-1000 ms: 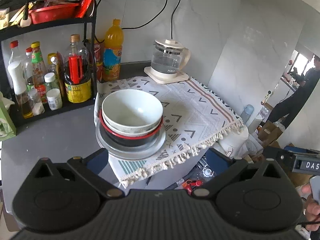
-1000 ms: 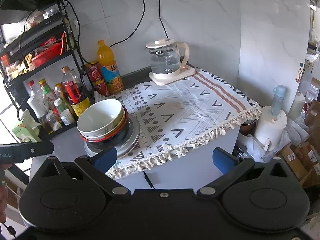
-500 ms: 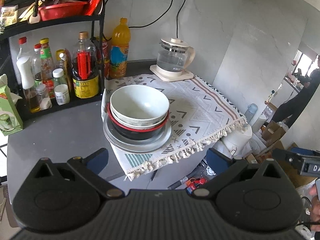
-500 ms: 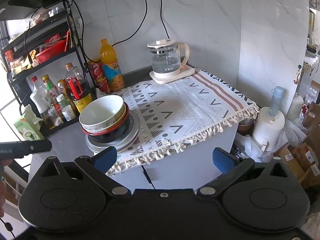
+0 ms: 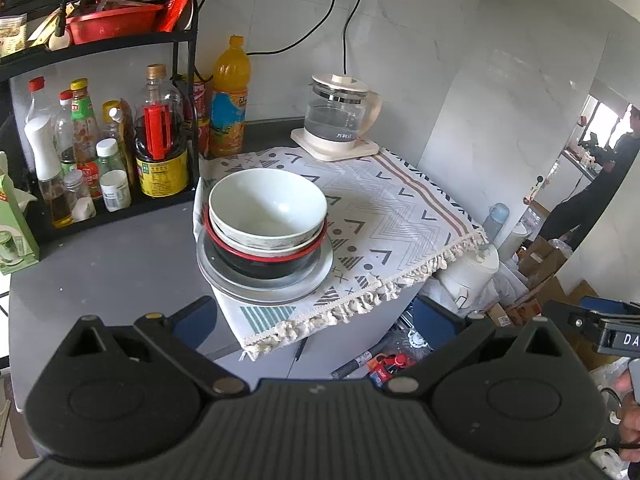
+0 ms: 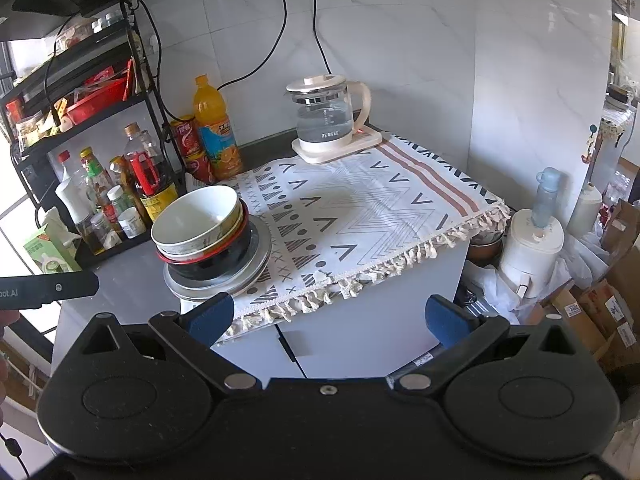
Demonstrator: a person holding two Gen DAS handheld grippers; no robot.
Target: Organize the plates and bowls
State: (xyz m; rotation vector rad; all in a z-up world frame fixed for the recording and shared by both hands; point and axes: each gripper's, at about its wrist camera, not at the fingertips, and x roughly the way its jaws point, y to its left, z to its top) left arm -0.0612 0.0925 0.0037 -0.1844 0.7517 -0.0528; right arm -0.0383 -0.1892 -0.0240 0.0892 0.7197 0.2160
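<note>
Stack: a white bowl (image 5: 267, 207) nested in a second pale bowl, in a black bowl (image 5: 264, 265) with a red rim, all on a grey plate (image 5: 316, 278); it sits at the cloth's (image 5: 384, 216) near left corner, on the surface (image 5: 100, 264).
Kettle (image 5: 340, 118): on its base, at the cloth's far edge, well beyond the stack.
Juice bottle (image 5: 229, 98): behind the stack, by the wall.
Rack (image 5: 184, 92): left of the stack, holding sauce bottles; a red basket (image 5: 110, 24) on its upper shelf.
Carton (image 5: 14, 224): far left of the stack.
Left hand-held gripper (image 5: 312, 318): fingers wide apart, empty, short of the stack.
Right hand-held gripper (image 6: 326, 316): fingers wide apart, empty, off the cloth's front fringe, right of the stack.
Between grippers and stack: open air only.
</note>
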